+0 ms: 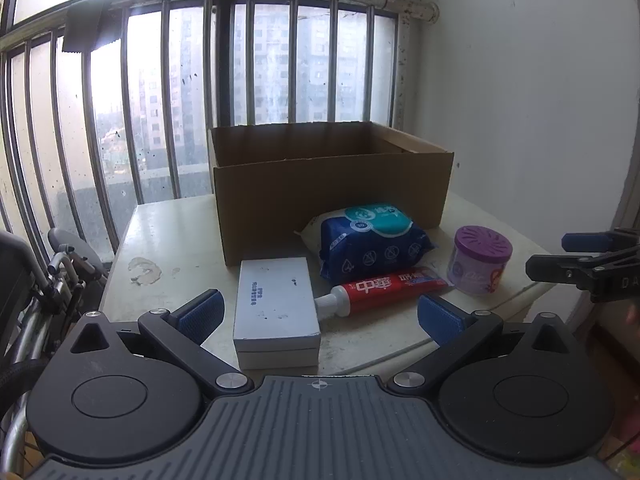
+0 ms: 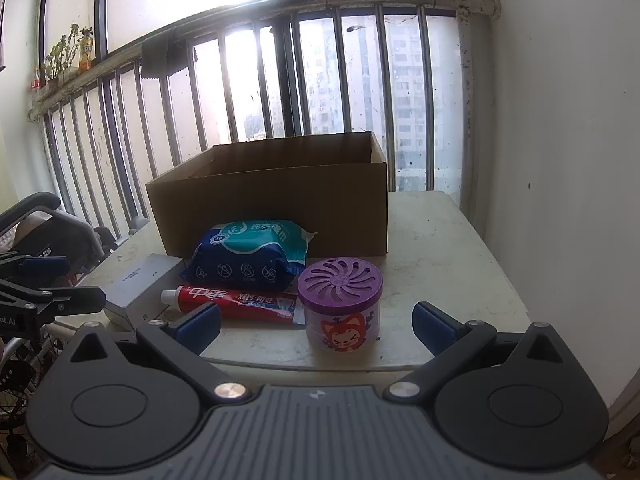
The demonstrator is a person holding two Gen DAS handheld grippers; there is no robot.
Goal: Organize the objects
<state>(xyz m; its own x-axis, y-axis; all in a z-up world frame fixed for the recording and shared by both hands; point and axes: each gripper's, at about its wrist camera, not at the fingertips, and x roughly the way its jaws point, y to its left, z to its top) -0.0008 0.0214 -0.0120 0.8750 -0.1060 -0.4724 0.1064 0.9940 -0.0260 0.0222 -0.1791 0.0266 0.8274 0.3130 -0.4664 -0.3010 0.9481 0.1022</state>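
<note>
Your left gripper [image 1: 318,316] hangs at the near edge of the table [image 1: 180,240] with its blue fingers [image 1: 200,314] spread wide and nothing between them; the white box [image 1: 276,308] lies just ahead, nearer the left finger. Your right gripper [image 2: 316,322] is likewise spread and empty, and the purple-lidded jar [image 2: 340,304] stands upright just ahead between its fingers, touching neither.

The open cardboard box [image 1: 332,196] sits at the back of the table, by the window bars [image 1: 248,60]. In front of it lies the blue pack of wipes [image 1: 372,242], resting against the box wall. The red toothpaste tube [image 1: 380,290] lies flat in front of the wipes, its white cap pointing at the white box. The jar stands to the right of the tube's tail.
</note>
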